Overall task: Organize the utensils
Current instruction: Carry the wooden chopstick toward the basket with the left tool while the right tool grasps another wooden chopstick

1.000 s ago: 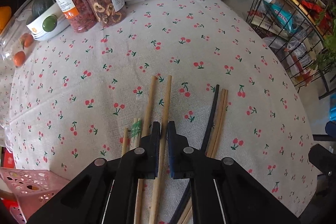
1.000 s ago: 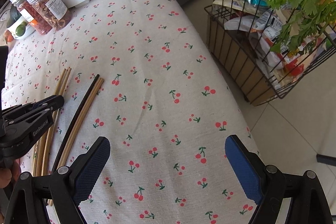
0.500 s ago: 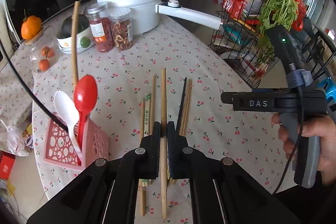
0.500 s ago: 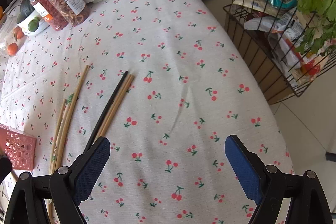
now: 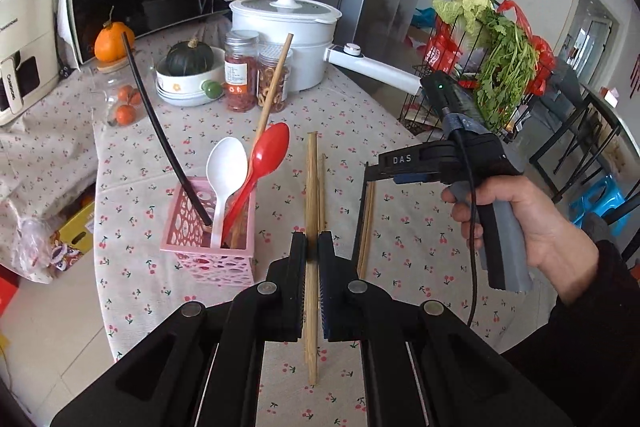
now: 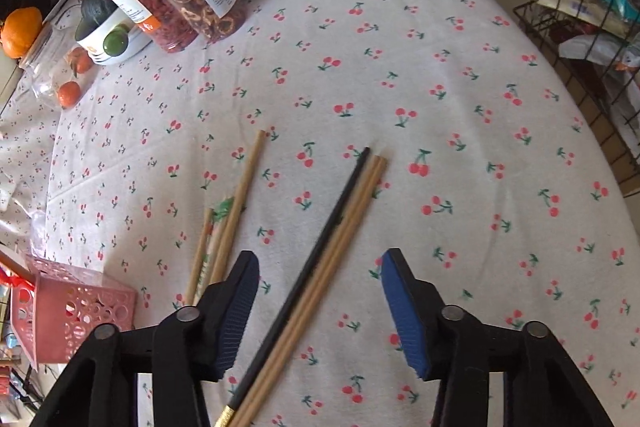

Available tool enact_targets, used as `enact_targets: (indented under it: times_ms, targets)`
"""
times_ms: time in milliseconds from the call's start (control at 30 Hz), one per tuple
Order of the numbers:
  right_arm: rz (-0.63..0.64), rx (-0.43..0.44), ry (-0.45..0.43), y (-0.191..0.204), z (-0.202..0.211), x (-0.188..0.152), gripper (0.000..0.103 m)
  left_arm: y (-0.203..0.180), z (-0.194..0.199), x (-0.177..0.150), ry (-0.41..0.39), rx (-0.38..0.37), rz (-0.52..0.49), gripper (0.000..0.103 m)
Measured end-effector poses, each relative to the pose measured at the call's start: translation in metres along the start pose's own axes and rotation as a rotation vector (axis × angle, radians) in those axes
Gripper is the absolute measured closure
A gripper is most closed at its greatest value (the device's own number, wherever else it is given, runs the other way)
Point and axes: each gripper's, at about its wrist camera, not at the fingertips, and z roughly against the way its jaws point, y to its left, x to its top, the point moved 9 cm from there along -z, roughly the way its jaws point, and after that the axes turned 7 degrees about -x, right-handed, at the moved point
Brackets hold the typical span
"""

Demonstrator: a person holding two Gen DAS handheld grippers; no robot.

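1. The left gripper [image 5: 313,247] is pinched tight on a wooden chopstick [image 5: 311,195], which runs straight out ahead, just right of the pink holder [image 5: 208,259].
2. The right gripper [image 6: 320,311] is spread wide, low over the tabletop [image 6: 440,107], straddling a black chopstick [image 6: 320,247] and two wooden chopsticks [image 6: 340,247] right of the holder.
3. That holder carries a white spoon [image 5: 226,163], a red spoon [image 5: 270,151] and two sticks.
4. The near ends of the chopsticks on the cloth run out of view under the right gripper, and I cannot tell whether its pads touch them.
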Motion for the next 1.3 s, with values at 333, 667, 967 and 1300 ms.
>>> enact_targets:
  times_ms: [333, 667, 967, 1300]
  targets:
    - [0.005, 0.014, -0.052, 0.046, -0.041, 0.033, 0.085, 0.044, 0.032, -0.009, -0.033, 0.02, 0.06, 0.098]
    - [0.07, -0.1, -0.03, 0.062, -0.067, 0.027, 0.095, 0.062, 0.035, -0.009, -0.025, 0.024, 0.095, 0.098]
    - [0.103, -0.06, 0.043, 0.065, -0.061, 0.001, 0.097, 0.061, 0.031, -0.009, -0.026, 0.045, 0.084, 0.097]
    - [0.156, 0.058, -0.133, 0.058, 0.019, -0.016, 0.098, 0.056, 0.038, -0.008, -0.048, 0.044, 0.075, 0.098]
